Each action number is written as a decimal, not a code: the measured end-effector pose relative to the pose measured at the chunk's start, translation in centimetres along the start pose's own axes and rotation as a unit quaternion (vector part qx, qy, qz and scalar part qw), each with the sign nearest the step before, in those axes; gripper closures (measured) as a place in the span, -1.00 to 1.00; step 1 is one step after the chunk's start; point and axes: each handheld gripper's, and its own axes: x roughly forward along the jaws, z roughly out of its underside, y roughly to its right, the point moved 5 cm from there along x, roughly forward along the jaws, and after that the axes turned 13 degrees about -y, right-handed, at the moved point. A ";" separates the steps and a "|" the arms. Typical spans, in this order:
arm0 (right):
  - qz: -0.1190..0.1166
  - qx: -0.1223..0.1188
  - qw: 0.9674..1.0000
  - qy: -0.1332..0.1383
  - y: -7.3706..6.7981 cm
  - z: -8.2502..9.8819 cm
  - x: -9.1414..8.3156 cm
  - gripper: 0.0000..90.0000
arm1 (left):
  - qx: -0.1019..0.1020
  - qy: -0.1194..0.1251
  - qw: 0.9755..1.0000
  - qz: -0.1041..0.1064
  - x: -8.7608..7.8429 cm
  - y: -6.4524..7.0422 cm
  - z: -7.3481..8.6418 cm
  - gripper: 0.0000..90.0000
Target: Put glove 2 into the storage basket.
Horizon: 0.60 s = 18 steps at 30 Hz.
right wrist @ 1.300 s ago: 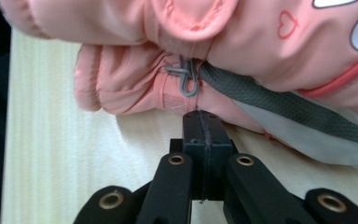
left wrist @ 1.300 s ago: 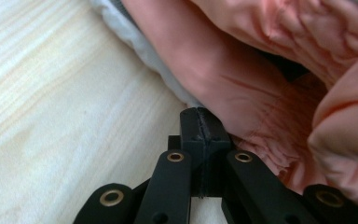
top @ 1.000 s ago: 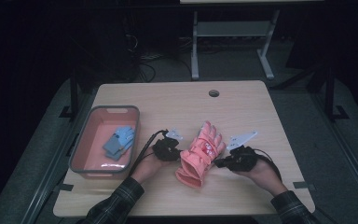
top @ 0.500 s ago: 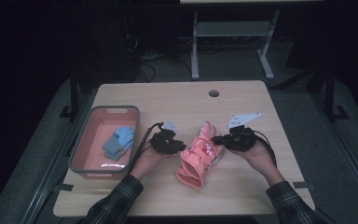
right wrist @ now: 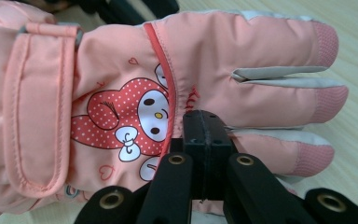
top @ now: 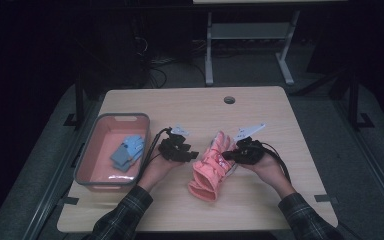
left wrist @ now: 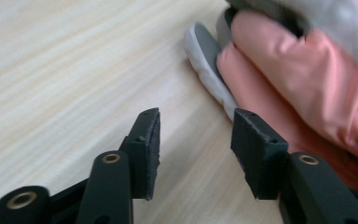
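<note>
Since a second ago the left hand-held gripper (top: 192,154) has let go of the glove (top: 211,166): its jaws have just been opening and now stand spread, with bare surface (top: 190,107) between them and the glove's edge just beside the right-hand jaw in the left gripper view. The right hand-held gripper (top: 228,156) has shifted up and away from the near edge, and the glove has turned a little with it. Its jaws are pressed together, pinching the glove at the side near the fingers.

The glove lies flat near the middle of the surface, cuff toward the person, fingers pointing away. It is padded, salmon pink, with grey strips between the fingers and darker ribbed pink fingertips. On its back is a cartoon rabbit face in a red dotted hood with a white bow, small hearts around it, and a wide strap across the cuff.

A pink bin (top: 86,159) with a grey rim stands at the left of the surface, well apart from the glove. In it lies a blue glove (top: 128,151).
</note>
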 end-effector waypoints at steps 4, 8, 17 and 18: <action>-0.001 0.000 1.000 -0.007 0.0 0.0 0.5 1.00 | -0.010 0.019 1.000 -0.001 -1.1 -0.4 -0.6 0.02; -0.002 0.007 1.000 -0.016 -0.1 0.1 1.0 1.00 | -0.007 0.035 0.999 0.026 -2.7 0.0 -1.3 -0.12; 0.018 -0.002 0.999 -0.038 -0.6 -0.1 1.7 1.00 | 0.021 0.041 0.997 0.063 -3.7 2.0 -2.9 -0.49; 0.018 -0.003 0.999 -0.038 -0.6 0.0 1.7 1.00 | 0.023 0.040 0.997 0.067 -3.3 2.2 -3.1 -0.52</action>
